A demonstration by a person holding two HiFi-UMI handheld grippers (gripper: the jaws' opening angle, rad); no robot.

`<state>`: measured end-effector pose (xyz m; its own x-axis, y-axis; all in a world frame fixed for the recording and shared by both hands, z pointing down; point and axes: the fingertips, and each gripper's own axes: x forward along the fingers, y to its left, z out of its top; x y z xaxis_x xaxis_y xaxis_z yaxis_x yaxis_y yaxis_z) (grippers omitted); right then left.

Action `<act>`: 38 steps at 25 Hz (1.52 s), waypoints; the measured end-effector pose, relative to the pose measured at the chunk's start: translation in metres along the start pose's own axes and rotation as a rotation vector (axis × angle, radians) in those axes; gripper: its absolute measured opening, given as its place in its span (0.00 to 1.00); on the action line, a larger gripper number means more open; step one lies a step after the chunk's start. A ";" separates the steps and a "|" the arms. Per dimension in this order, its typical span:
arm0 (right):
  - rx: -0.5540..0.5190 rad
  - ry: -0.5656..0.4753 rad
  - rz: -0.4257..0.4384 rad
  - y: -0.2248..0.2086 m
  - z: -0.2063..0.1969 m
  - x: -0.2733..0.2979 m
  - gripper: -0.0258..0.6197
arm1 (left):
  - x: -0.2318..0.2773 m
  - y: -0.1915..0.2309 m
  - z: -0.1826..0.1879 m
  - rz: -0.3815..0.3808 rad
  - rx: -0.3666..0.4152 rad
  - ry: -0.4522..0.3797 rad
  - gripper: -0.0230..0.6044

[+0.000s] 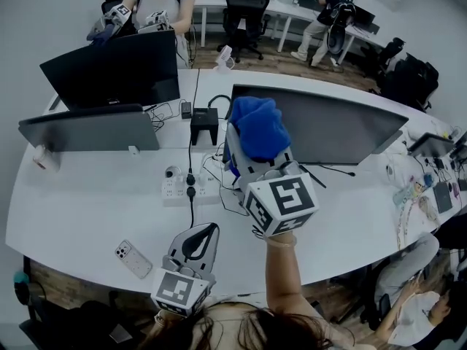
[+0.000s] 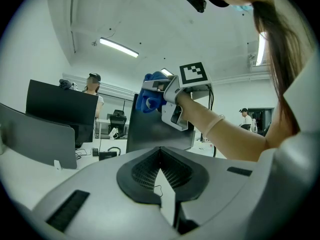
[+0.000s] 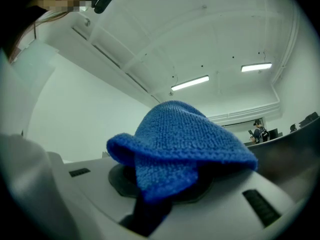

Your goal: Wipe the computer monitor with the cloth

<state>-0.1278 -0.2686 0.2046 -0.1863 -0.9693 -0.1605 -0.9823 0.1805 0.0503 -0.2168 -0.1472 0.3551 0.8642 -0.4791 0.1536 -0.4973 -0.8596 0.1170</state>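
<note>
A long white desk (image 1: 87, 195) curves through an open office, strewn with cables, a power strip (image 1: 186, 188) and a phone (image 1: 133, 259) near my edge. Two other screens (image 1: 113, 68) stand to the left, and a person (image 1: 157, 6) stands beyond them.

The cloth (image 1: 261, 126) is bright blue with a nubby, knitted-looking weave, bunched into a soft mound. In the right gripper view it drapes over both jaws like a cap, with one fold pulled down into the narrow slot between them, where the jaws pinch it. It sits at the upper left corner of the wide, dark computer monitor (image 1: 328, 130), which faces me with nothing lit on it. Whether the cloth actually presses on the glass I cannot tell.

My right gripper (image 1: 252, 141) is raised high in front of me and closed on that fold. Its marker cube is turned toward my head, and my bare forearm (image 1: 286, 275) reaches up and forward from the bottom of the head view, a thin band round the wrist.

My left gripper (image 1: 210, 228) hangs low at the near edge of the desk, beside the phone, pointing toward the monitor. Its jaws meet at the tips with nothing between them.
</note>
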 end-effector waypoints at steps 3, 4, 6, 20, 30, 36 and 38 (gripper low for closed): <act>-0.016 0.002 0.001 -0.004 0.003 0.007 0.19 | 0.005 0.000 0.003 0.005 -0.013 0.011 0.05; -0.016 0.000 0.003 -0.006 0.005 0.010 0.19 | 0.006 0.000 0.003 0.008 -0.015 0.012 0.05; -0.018 -0.006 0.008 -0.008 0.008 0.015 0.19 | 0.009 0.003 0.004 0.016 -0.017 0.012 0.05; -0.085 -0.032 0.016 -0.022 0.024 0.055 0.19 | 0.023 0.015 0.001 0.026 -0.021 0.021 0.05; -0.090 0.019 0.046 -0.029 0.015 0.069 0.19 | 0.036 0.019 0.000 0.054 -0.041 0.028 0.05; -0.039 0.026 0.059 -0.040 0.012 0.069 0.19 | 0.043 0.013 -0.004 0.047 -0.046 0.041 0.05; -0.040 0.027 0.065 -0.041 0.011 0.069 0.19 | 0.046 0.013 -0.007 0.041 -0.027 0.032 0.05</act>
<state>-0.1006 -0.3406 0.1805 -0.2489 -0.9600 -0.1287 -0.9664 0.2373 0.0988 -0.1843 -0.1788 0.3709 0.8402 -0.5078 0.1903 -0.5348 -0.8338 0.1368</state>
